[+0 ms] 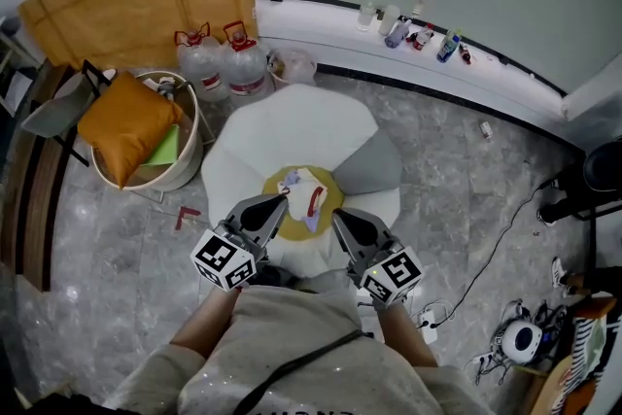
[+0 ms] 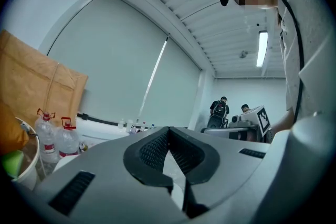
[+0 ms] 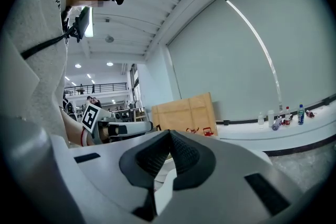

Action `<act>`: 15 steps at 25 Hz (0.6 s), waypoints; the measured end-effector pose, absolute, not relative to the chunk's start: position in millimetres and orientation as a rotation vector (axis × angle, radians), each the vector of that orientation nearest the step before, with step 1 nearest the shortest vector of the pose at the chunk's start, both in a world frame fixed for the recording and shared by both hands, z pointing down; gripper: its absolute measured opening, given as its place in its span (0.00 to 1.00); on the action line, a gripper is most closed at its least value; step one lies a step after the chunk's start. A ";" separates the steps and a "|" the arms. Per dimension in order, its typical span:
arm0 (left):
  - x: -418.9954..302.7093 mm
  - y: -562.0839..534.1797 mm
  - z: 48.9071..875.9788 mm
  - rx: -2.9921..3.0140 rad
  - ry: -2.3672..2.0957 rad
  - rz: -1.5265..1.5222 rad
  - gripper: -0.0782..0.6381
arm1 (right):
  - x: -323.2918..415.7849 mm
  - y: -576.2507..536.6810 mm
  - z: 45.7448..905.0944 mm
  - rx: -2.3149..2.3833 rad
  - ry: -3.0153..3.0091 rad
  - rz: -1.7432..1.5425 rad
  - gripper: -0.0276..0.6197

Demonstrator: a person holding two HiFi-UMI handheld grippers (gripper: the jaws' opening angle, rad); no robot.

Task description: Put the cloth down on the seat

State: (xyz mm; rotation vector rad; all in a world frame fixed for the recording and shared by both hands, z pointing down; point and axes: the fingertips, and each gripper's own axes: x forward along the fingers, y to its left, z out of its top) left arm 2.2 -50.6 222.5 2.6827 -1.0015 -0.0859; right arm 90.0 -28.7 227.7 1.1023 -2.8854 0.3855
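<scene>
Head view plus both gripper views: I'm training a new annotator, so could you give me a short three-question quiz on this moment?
1. True or false: the cloth lies on the floor beside the seat.
2. Which stand on the floor beyond the seat? A water jugs; B paint cans; C boots.
3. Fill in: the jaws of the left gripper and the right gripper are both ___.
Key: 1 false, it is over the yellow pad on the seat; 2 A; 3 shut.
</scene>
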 end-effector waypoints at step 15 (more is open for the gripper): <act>2.8 -47.6 228.0 2.654 -1.012 -0.065 0.13 | 95.5 -22.7 228.0 1.136 -2.876 0.415 0.07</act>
